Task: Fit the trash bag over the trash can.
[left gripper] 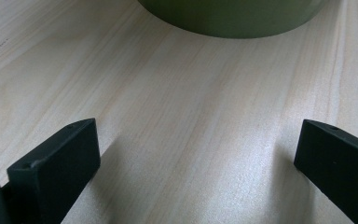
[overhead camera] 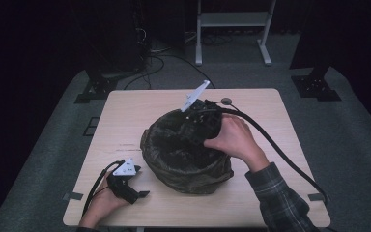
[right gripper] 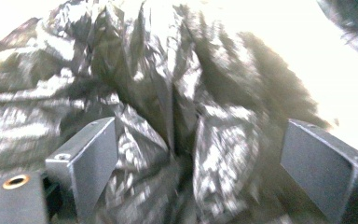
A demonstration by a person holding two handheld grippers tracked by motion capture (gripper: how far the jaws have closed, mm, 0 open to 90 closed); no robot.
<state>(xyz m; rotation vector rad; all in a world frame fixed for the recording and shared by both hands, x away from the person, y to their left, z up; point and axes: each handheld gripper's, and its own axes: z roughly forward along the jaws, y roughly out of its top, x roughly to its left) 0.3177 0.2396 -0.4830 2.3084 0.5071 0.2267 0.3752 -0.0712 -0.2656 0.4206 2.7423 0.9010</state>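
In the right gripper view the right gripper has its two grey-black jaws standing wide apart at the lower left and lower right of the frame, and the crinkled film between them is not pressed by either pad. That film belongs to the black bin liner, which looks glossy and heavily creased, with sharp folds running down the middle of the frame and bright glints on its ridges; the picture is somewhat blurred. In the high view the right gripper sits at the middle of the frame, over the far rim of the bin, with the right hand wrapped around its body and a thick black cable curving away toward the lower right. The liner lines a round, dark olive bin that stands at the centre of the pale wooden table; its plastic is turned over the rim and hangs down the outside in loose wrinkles. At the lower left of the high view the left gripper rests on the table in the left hand, just beside the bin. In the left gripper view the left gripper has its jaws spread wide over bare wood, with the bin's smooth olive wall at the top of the frame.
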